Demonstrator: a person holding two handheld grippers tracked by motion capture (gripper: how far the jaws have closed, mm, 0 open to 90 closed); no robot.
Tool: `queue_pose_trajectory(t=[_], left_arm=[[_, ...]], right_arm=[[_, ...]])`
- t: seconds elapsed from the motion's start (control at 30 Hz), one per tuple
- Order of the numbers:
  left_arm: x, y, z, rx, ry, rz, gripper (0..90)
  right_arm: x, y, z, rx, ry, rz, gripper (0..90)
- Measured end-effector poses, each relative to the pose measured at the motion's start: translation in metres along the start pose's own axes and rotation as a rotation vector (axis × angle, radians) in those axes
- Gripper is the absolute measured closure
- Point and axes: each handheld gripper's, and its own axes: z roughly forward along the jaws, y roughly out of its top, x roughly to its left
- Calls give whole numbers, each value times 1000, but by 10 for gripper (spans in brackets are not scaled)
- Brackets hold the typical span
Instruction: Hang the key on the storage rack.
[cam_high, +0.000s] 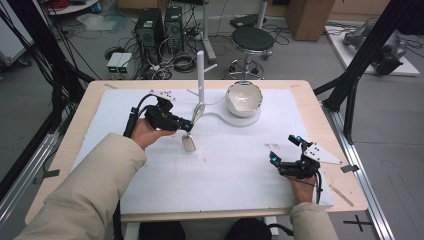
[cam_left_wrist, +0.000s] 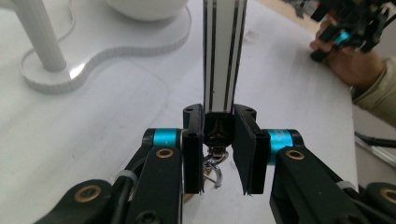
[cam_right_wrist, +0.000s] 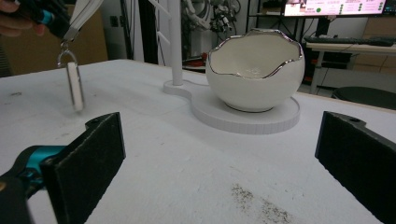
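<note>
My left gripper (cam_high: 186, 125) is shut on a white strap with black stripes (cam_left_wrist: 222, 70), gripping it just above its dark clasp (cam_left_wrist: 215, 135). A metal ring (cam_left_wrist: 213, 169) and a pale oblong tag (cam_high: 189, 145) hang below, just above the white mat. In the right gripper view the tag (cam_right_wrist: 74, 86) dangles at the far left. A white egg-shaped bowl (cam_high: 244, 98) sits on a white base (cam_high: 220, 116) beside a thin white post (cam_high: 200, 75), behind and right of the left gripper. My right gripper (cam_high: 284, 149) rests open at the front right, nothing between its pads (cam_right_wrist: 88, 163).
A white mat (cam_high: 225, 170) covers most of the wooden table (cam_high: 345, 195). Beyond the far edge stand a black stool (cam_high: 252, 40), computer towers (cam_high: 157, 27) with cables, and a cardboard box (cam_high: 310, 17). Black frame struts (cam_high: 360, 60) rise at the right.
</note>
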Motion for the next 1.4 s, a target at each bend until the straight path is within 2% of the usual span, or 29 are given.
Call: queue_pose_trajectory(t=[0.07, 0.1, 0.13, 0.17, 0.2, 0.33, 0.47, 0.57, 0.73, 0.87, 1.0, 1.4], left_arm=[[1, 7, -1, -34, 3, 5, 742], [3, 11, 0, -36, -8, 6, 742], [5, 15, 0, -42, 2, 10, 742], [7, 19, 1, -47, -1, 6, 742], [11, 27, 2, -72, -1, -4, 742], [19, 40, 6, -73, 8, -5, 742], [27, 49, 12, -83, 18, -25, 742], [34, 48, 15, -105, 23, -49, 742], [41, 46, 16, -98, 24, -69, 742], [51, 42, 18, -86, 29, -112, 742], [57, 39, 19, -87, 34, -137, 741], [68, 35, 26, -84, 46, -170, 741]], right_arm=[[0, 0, 0, 1, -1, 1, 7], [0, 0, 0, 1, -1, 1, 6], [0, 0, 0, 1, -1, 3, 6], [0, 0, 0, 1, 0, 1, 6], [0, 0, 0, 4, 1, 6, 6], [0, 0, 0, 1, 0, 2, 6], [0, 0, 0, 2, 1, 9, 6], [0, 0, 0, -2, -1, 10, 6], [-1, 0, 0, -2, 1, 7, 6], [-1, 0, 0, -1, 2, 10, 6], [0, 0, 0, 0, 1, 13, 6], [-1, 0, 0, -1, 0, 10, 6]])
